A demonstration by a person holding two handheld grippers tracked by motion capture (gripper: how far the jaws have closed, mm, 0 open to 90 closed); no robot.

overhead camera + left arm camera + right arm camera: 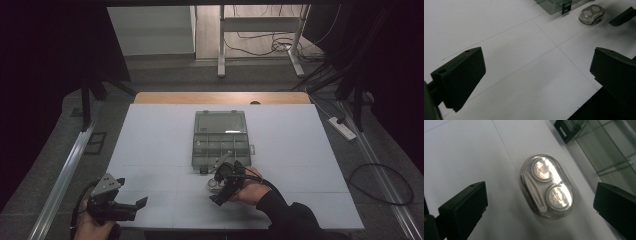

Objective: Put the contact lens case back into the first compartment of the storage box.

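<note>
Organizer box [609, 152] cut off at frame edge, its compartments' contents [221, 144] too small to tell

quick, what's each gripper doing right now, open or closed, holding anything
Left gripper: open, holding nothing, above bare table.
Right gripper: open, holding nothing, jaws either side of the small clear oval case, not touching it.

Small clear oval case [547, 186], lid shut, lying flat at centre of the right gripper view. Two round silvery wells inside, a white curved piece alongside them. High view: lower centre [214, 184]. Left gripper view: upper right [591, 14].
</note>
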